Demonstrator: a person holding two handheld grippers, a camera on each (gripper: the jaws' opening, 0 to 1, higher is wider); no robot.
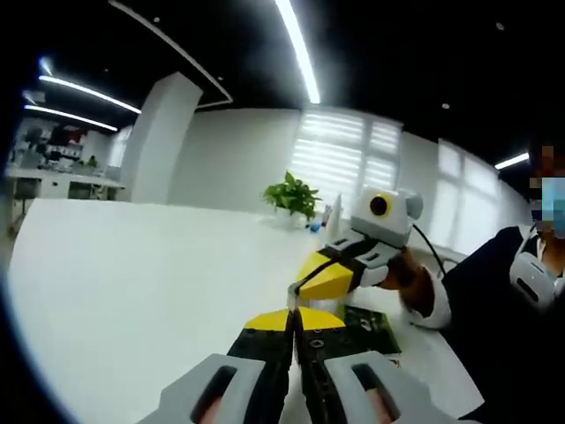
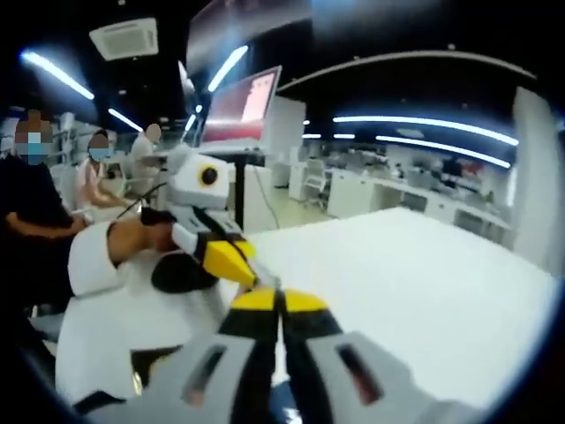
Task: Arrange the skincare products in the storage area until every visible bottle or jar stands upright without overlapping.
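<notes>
**Yellow-tipped grippers met nose to nose above white table**

Over a broad white tabletop [image 1: 132, 291], the left gripper [image 1: 295, 320], grey-bodied with black jaws ending in yellow tips, pointed forward with its jaws pressed together and nothing between them. In the left gripper view the right gripper [image 1: 328, 279] came in from 2 o'clock, its yellow tip nearly touching the left one's, held by a person's hand [image 1: 399, 269] in a white cuff and dark sleeve. Whether its jaws pinched anything could not be told there; in the right gripper view its own yellow tips [image 2: 279, 300] sat closed on nothing, with the left gripper [image 2: 231, 259] entering from 10 o'clock. A dark green flat item [image 1: 371, 327] lay on the table just beyond the tips at 3 o'clock; what it was could not be made out. No skincare bottle or jar could be identified. A leafy green potted plant [image 1: 293, 196] stood at the table's far edge, at 12 o'clock. Seated people [image 2: 97, 172] appeared at 9 o'clock in the right gripper view.
</notes>
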